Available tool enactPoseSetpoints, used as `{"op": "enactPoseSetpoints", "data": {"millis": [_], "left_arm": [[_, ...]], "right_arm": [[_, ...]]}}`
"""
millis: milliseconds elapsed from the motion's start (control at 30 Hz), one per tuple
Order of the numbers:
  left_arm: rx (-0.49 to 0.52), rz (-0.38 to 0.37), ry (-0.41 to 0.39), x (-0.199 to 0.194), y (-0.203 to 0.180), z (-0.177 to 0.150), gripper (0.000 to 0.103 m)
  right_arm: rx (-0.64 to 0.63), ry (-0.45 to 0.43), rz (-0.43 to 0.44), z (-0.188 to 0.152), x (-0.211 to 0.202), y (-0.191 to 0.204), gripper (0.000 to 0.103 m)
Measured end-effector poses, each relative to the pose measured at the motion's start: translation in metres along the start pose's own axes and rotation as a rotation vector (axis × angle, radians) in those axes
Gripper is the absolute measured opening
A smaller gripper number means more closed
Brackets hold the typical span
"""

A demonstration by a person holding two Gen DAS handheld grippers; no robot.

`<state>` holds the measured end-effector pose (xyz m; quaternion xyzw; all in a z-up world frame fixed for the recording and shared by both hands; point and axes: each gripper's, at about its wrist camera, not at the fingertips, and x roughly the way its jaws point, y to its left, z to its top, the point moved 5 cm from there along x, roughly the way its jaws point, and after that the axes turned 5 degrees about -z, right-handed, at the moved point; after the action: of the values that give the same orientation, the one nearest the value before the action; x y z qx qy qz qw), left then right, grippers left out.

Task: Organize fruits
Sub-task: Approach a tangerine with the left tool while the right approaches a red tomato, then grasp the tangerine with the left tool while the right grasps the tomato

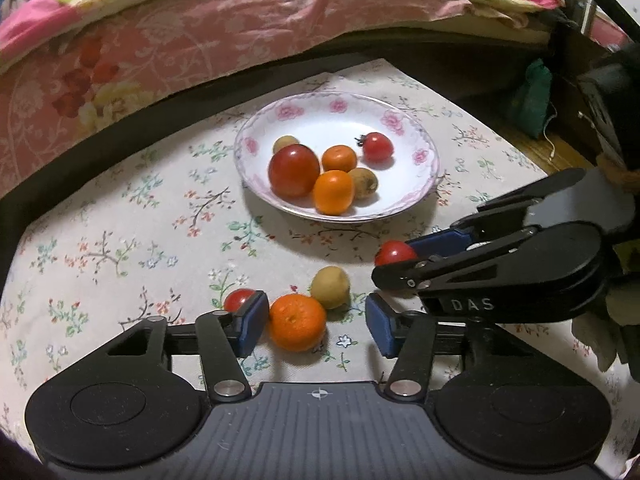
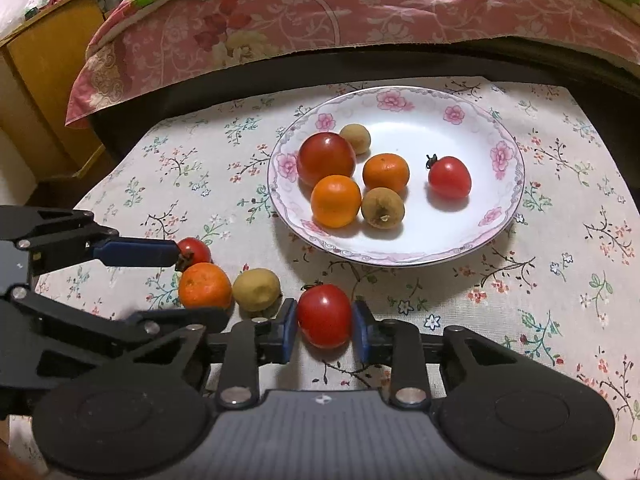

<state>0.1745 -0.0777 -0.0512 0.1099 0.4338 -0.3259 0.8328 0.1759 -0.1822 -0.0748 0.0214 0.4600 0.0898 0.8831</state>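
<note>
Between the right gripper's [image 2: 325, 322] fingers sits a gripped red tomato [image 2: 324, 315]; the left gripper [image 1: 316, 322] gapes wide around a tangerine [image 1: 297, 322].

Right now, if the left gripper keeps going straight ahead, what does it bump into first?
Probably the orange sitting between the open left gripper fingers, nearer the left one. The yellowish fruit lies just past it, then the plate.

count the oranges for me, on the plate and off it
3. Two oranges sit on the plate: one nearer, one behind it. A third orange lies on the cloth by the left gripper. None seems hidden.
</note>
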Motion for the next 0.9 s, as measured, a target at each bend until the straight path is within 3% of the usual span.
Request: {"op": "enactPoseSetpoints", "data": {"millis": [367,500,600,900], "left_arm": [[-0.002,0.057,0.049,0.020,0.014,-0.006,0.065],[-0.050,0.034,0.074,0.027,0.021,-0.010,0.057],[-0.026,0.028,0.077,0.026,0.015,-0.010,0.048],[-0.038,0.030,0.083,0.022,0.015,-0.011,0.044]], "right_arm": [[0.014,0.005,0.006,-0.001,-0.001,-0.002,0.030],[0.014,0.006,0.005,-0.001,-0.001,-0.002,0.030],[0.016,0.007,0.008,-0.001,-0.001,-0.003,0.030],[0.006,0.009,0.013,-0.004,-0.006,-0.004,0.030]]}}
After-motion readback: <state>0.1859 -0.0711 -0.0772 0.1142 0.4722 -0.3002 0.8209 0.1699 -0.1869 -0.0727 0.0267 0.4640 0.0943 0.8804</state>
